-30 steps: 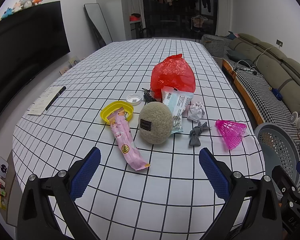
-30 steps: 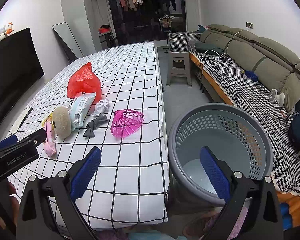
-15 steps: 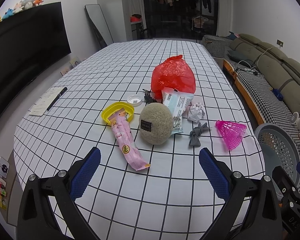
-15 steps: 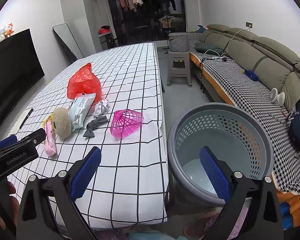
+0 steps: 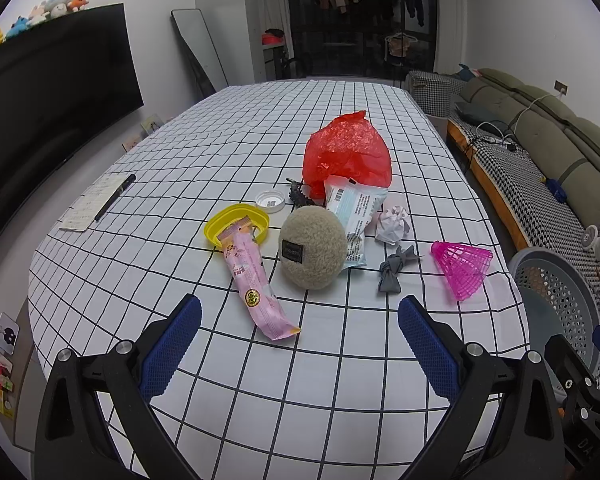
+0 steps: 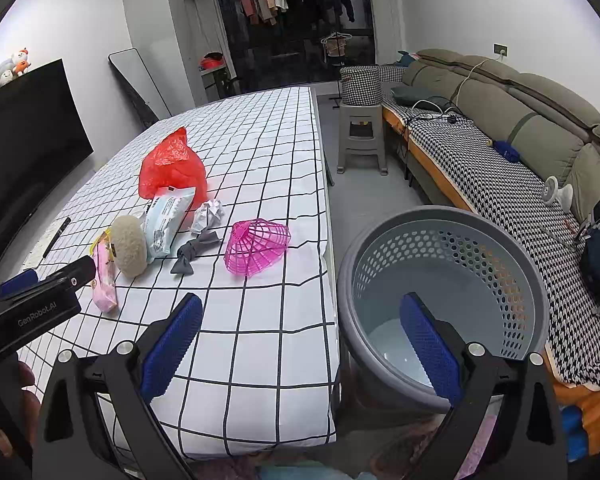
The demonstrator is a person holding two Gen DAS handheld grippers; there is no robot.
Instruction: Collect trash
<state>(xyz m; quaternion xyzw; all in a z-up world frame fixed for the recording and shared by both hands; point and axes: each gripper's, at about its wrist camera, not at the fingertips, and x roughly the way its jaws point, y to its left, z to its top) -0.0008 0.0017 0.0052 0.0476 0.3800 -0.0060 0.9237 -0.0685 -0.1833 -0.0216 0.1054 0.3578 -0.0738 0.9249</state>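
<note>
The trash lies in a loose cluster on the white black-gridded tabletop [image 5: 148,184], at mid-frame in the left wrist view and dead ahead of the left gripper [image 5: 298,320], whose blue-padded jaws stand spread wide with nothing between them. Closest to those jaws is the long pink snack wrapper [image 5: 254,280]; its long axis runs from upper left to lower right of the frame, its near end pointing roughly at the gap between the jaws, so I judge a grip across its narrow width would suit best. Its far end lies over the yellow plastic lid [image 5: 236,222].

Just right of it sits the round beige fuzzy ball [image 5: 312,252], touching the pale blue printed packet [image 5: 354,220]. Behind is the crumpled red plastic bag [image 5: 348,154]; to the right, the crumpled white paper wad [image 5: 394,225], the knotted grey scrap [image 5: 394,268] and the pink mesh plastic cone [image 5: 462,266].

The right gripper [image 6: 300,322] also hangs released and empty, straddling the tabletop's edge. The grey perforated round bin [image 6: 512,248] fills the lower right of its view, beside the tabletop, and looks empty. The left side is nearer the wrapper, the right nearer the bin and the pink cone.
</note>
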